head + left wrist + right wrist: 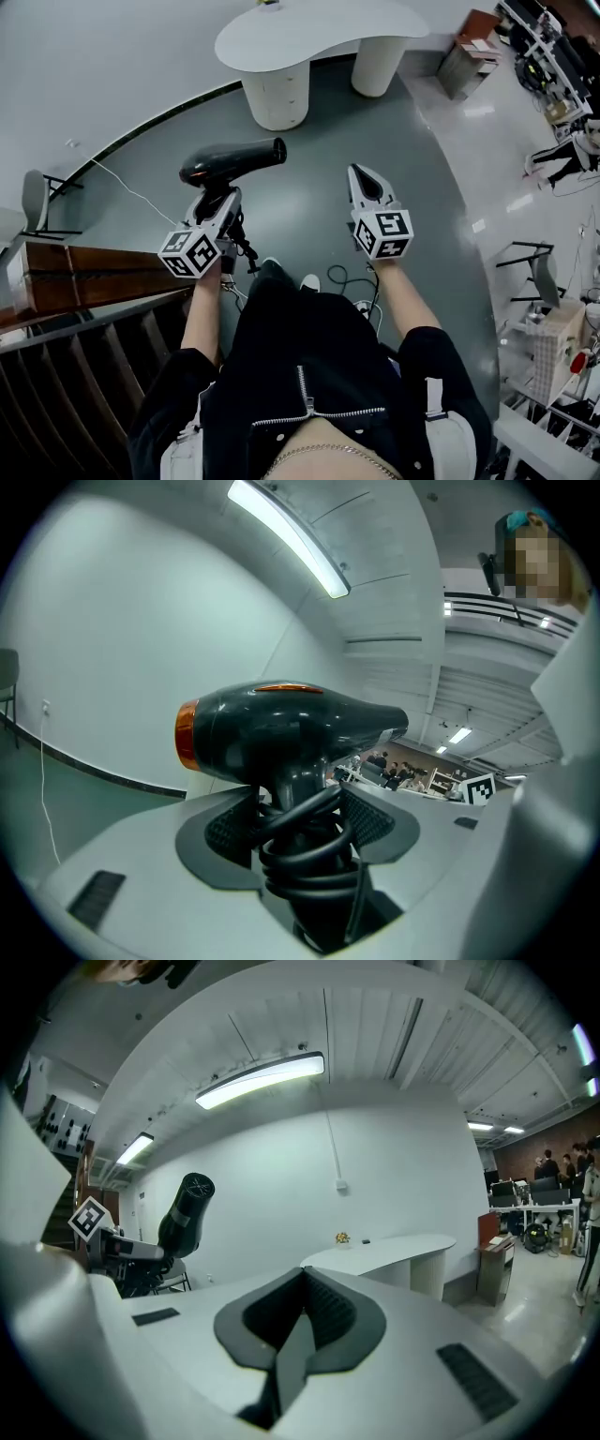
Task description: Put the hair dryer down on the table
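A black hair dryer [230, 160] with an orange rear cap [186, 735] is held up in the air by my left gripper [212, 202]. The jaws are shut on its handle, round which its black cord [305, 855] is wound. Its barrel points to the right in the head view. From the right gripper view the hair dryer [186, 1213] shows at the left, nozzle up. My right gripper [366, 183] hovers beside it, shut and empty, its pads [298, 1316] pressed together. The white curved table [314, 33] stands ahead, some way beyond both grippers.
The white curved table [389, 1252] rests on two round pedestals [278, 92]. A small object [343, 1237] lies on it. A wooden stair rail [89, 272] runs at my left. Cables [352, 281] lie on the dark floor by my feet. Racks and chairs stand at the right.
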The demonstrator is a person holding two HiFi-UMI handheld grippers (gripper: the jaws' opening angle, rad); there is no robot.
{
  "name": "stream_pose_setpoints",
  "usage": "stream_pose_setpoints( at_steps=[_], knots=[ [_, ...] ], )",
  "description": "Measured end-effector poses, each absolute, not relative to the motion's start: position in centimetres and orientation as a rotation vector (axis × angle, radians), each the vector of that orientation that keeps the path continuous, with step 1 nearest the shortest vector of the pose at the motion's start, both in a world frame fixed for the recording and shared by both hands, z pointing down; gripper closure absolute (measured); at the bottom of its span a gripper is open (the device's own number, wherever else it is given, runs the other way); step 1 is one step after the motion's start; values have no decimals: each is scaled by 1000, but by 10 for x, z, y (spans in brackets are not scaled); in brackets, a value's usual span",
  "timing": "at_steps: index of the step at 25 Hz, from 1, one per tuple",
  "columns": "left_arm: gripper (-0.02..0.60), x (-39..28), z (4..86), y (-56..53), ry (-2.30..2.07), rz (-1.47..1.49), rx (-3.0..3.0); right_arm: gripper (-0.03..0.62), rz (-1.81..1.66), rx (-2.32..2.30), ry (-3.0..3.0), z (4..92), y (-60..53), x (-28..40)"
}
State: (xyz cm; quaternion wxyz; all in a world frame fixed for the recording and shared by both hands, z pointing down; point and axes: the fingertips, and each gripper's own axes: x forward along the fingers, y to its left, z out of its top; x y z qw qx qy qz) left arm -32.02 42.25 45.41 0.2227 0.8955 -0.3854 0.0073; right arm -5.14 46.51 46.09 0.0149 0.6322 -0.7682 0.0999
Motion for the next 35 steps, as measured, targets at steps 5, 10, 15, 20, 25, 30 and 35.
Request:
stream_pose_setpoints(
  at_steps=[5, 10, 15, 20, 25, 30, 35],
  knots=[
    [305, -310, 458, 385, -1057, 19, 2464, 591, 316, 1961, -2388, 464, 429, -40],
    [305, -293, 464, 350, -1014, 8, 2472, 591, 315, 1949, -2380, 469, 399, -39],
    [305, -268, 472, 287, -948, 10, 2485, 589, 274, 1957, -2355, 464, 342, -26],
    [305, -253, 469, 223, -894, 27, 2514, 589, 258, 1993, -2327, 455, 284, -16],
    [305, -244, 471, 175, -854, 45, 2509, 589, 246, 2014, -2293, 454, 237, -6],
    [306, -237, 479, 140, -830, 59, 2488, 591, 269, 2035, -2269, 458, 204, 4],
    [305, -213, 491, 110, -827, 80, 2451, 589, 300, 2031, -2249, 469, 178, 28]
  ],
)
